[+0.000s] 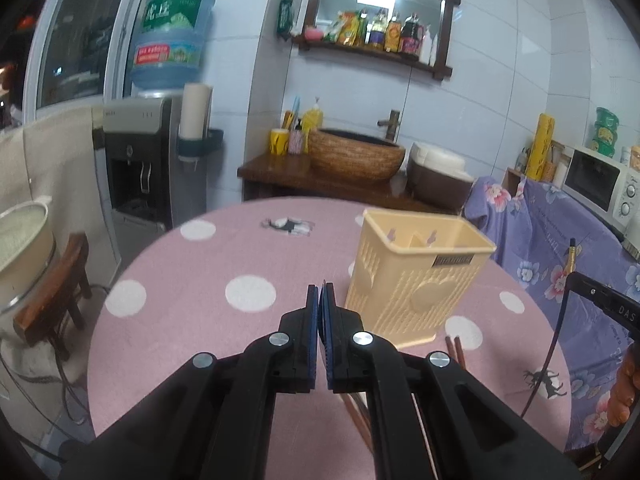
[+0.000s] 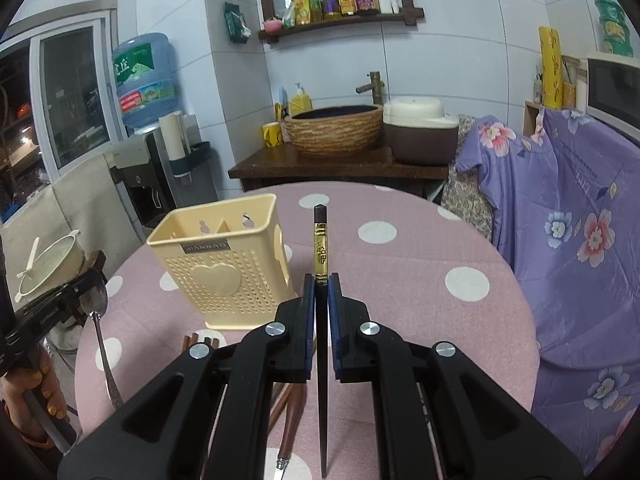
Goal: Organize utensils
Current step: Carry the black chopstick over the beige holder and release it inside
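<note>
Oddly, only the right wrist view shows the left gripper (image 2: 94,294) clamped on a spoon (image 2: 105,354); the right gripper (image 2: 321,280) pinches a black chopstick (image 2: 321,248) beside the cream holder (image 2: 224,264).

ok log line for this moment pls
right gripper: shut on black chopstick | left gripper: shut | spoon: near it, hold unclear | holder: upright, nothing sticking out
</note>
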### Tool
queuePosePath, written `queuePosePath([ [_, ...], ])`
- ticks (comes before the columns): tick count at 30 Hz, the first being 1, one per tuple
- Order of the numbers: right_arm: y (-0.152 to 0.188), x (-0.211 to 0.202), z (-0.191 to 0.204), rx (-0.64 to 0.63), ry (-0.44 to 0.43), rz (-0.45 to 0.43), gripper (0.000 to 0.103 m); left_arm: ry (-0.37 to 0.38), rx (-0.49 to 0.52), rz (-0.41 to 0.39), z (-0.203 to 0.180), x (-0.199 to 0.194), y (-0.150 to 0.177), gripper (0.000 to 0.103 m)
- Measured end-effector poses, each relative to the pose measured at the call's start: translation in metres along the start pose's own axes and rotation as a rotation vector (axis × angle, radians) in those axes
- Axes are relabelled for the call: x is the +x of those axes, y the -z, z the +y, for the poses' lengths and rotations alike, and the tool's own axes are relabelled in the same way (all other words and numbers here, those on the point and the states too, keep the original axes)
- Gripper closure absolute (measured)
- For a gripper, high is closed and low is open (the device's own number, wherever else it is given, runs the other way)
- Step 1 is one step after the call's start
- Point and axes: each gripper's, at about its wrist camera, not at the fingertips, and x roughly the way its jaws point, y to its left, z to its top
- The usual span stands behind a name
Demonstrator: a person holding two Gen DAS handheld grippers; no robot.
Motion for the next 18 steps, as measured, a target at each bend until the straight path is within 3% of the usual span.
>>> queuePosePath([
  [12,-0.079,-0.043,0.022,-0.025,-0.075,-0.106,0.096,-0.031,0.052,-0.225,-0.033,-0.016,-0.089,0.099],
  [18,-0.13,-0.063,0.04,-0.054,-0.082,-0.203,0.096,-0.098,0.074,-0.303,-0.046,-0.008,-0.125,0.099],
])
